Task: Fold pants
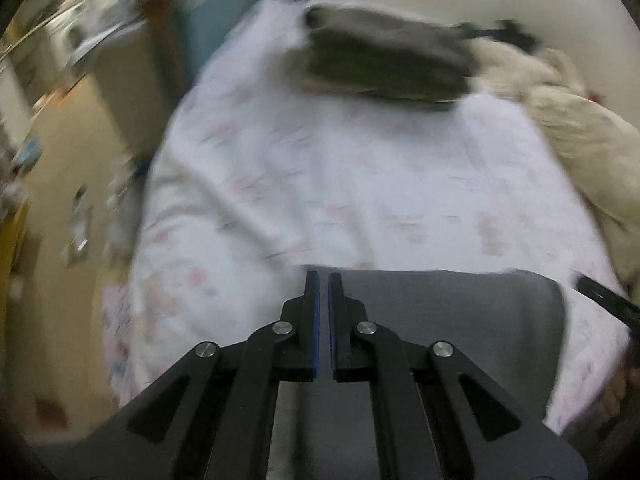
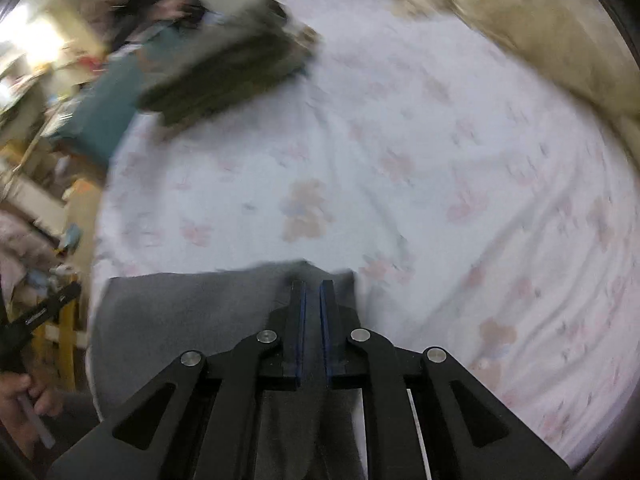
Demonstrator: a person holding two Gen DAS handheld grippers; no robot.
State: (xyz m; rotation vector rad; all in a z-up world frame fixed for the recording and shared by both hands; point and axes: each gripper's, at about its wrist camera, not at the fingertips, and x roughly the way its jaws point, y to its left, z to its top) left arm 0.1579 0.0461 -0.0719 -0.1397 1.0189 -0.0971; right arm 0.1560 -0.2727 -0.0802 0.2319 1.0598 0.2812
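Grey pants [image 1: 452, 320] hang stretched between my two grippers above a white bed sheet [image 1: 320, 168] with a faint pink print. My left gripper [image 1: 324, 280] is shut on the left part of the pants' top edge. My right gripper [image 2: 313, 286] is shut on the right part of the same edge of the pants [image 2: 192, 316]. The cloth drops below both grippers, out of view. The right gripper's tip shows in the left wrist view [image 1: 604, 300]. The left gripper shows in the right wrist view [image 2: 40, 316]. Both views are blurred by motion.
A folded dark grey-green garment [image 1: 384, 60] lies at the far side of the bed, also in the right wrist view [image 2: 228, 68]. A beige blanket [image 1: 580, 132] is heaped at the right. A teal cloth [image 2: 108, 108] and cluttered floor [image 1: 56, 216] lie left of the bed.
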